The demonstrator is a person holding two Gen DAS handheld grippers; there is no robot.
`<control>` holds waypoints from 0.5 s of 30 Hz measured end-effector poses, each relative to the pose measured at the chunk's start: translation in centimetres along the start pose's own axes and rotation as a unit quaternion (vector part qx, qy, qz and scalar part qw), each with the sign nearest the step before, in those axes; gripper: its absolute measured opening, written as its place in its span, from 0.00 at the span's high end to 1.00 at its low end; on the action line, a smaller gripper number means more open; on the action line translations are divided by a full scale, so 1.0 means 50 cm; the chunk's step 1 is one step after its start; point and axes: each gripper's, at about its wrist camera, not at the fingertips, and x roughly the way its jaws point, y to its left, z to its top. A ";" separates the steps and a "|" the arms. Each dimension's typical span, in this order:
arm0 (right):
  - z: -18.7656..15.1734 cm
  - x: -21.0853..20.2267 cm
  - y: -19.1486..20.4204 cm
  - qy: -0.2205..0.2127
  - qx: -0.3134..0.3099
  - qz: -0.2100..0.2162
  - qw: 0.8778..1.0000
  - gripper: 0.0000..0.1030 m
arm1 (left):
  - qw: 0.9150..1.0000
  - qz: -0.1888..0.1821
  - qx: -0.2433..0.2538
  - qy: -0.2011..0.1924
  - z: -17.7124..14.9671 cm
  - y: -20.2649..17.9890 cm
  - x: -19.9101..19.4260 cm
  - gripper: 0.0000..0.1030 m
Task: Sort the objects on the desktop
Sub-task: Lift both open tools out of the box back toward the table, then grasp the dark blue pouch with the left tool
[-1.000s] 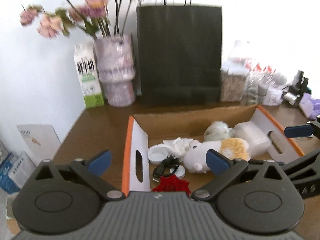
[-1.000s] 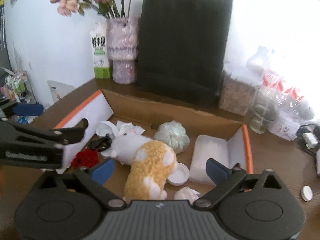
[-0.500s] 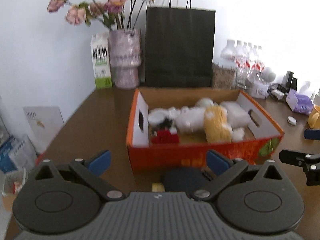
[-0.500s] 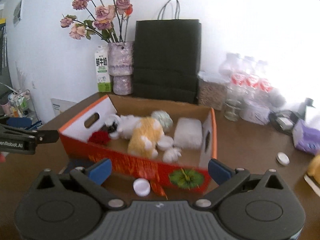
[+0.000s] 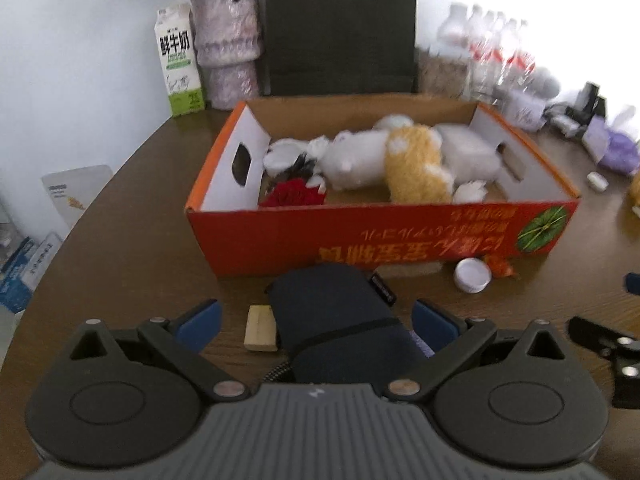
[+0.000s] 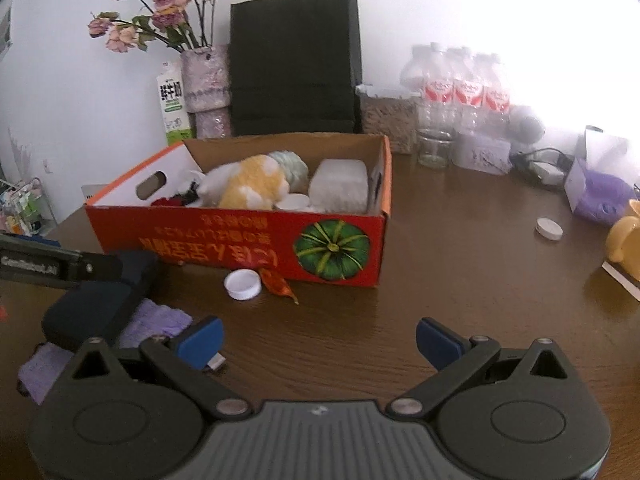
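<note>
Pouch (image 5: 336,316) between left jaws, box (image 5: 384,236) just beyond

Right gripper (image 6: 318,342) jaws wide, nothing between them, over bare brown table (image 6: 460,280). Orange cardboard box (image 6: 240,246) ahead-left; white cap (image 6: 242,285) just beside its front wall.

Both wrist cameras sit low over the table (image 6: 440,280), facing the shared orange box (image 5: 360,232).

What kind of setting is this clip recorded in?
Probably a home or small office desk pushed against a white wall: a brown wooden table cluttered with a vase of dried flowers, a milk carton, a pack of water bottles and an orange cardboard box of odds and ends.
</note>
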 end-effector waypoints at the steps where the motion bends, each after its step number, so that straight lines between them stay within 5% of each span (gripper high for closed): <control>1: -0.001 0.003 -0.004 0.001 0.001 0.001 1.000 0.00 | 1.000 0.003 0.001 0.005 0.001 -0.004 0.007 0.00; 8: -0.005 0.025 -0.019 0.004 0.002 0.011 1.000 0.00 | 0.999 0.025 0.003 0.042 0.008 -0.033 0.047 0.01; 11: -0.004 0.032 -0.025 0.004 0.006 0.017 1.000 0.00 | 0.998 0.034 0.005 0.056 0.007 -0.043 0.059 0.18; 15: -0.002 0.041 -0.034 0.004 0.011 0.021 1.000 0.00 | 0.998 0.026 -0.006 0.060 0.006 -0.044 0.059 0.26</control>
